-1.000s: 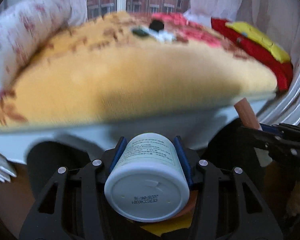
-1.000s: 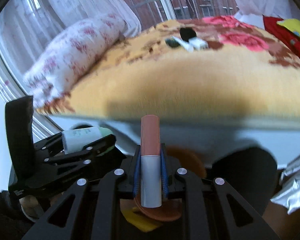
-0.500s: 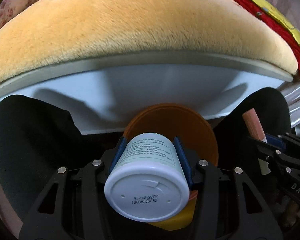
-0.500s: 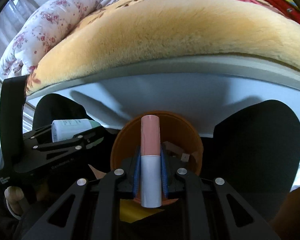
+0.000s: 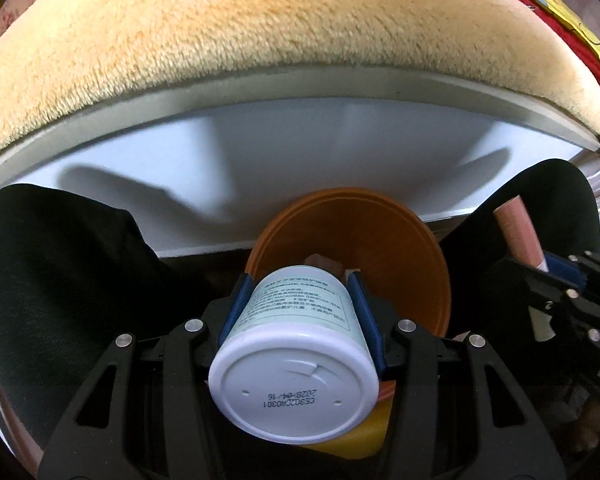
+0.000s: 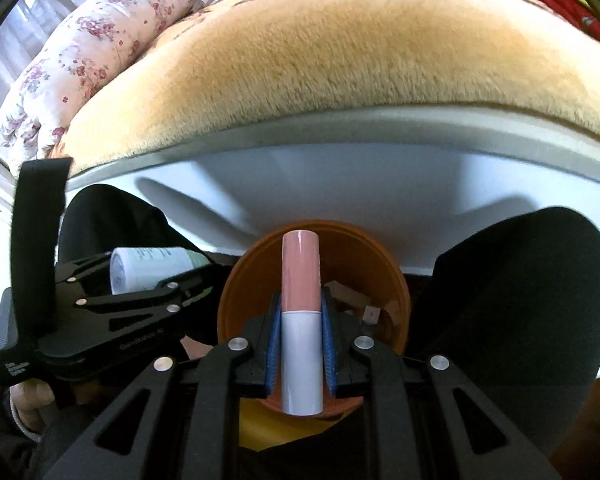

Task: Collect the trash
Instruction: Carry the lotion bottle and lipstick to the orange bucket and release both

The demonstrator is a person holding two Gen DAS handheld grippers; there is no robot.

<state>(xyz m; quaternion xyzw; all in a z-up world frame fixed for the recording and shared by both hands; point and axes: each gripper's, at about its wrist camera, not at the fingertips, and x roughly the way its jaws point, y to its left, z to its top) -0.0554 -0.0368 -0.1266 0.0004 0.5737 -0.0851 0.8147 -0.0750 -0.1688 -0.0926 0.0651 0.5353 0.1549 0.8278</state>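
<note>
Your left tongs (image 5: pixel 300 312) are clamped across the body of the white jar (image 5: pixel 296 352), blue pads on either flank, its base facing the camera. Judge it a rigid plastic pot, light and smooth-walled, so it could slide out if you ease the squeeze; gripping mid-body as you do now looks sound. The base is stamped "2028/04/16" over a code that seems to read "CE302CA0301"; the pale green label carries small print too fine to read.

Just ahead, on the floor against the bed frame (image 5: pixel 300 128), sits the orange bin (image 5: pixel 360 240) with scraps already inside; the jar hangs over its near rim.

Your right tongs (image 6: pixel 300 320) are closed on the pink-and-white tube (image 6: pixel 301 320), gripped about where the pink part meets the white. It looks stiff, slim and glossy, likely to twist or slip. No writing shows on it. It points over the bin's mouth.
</note>
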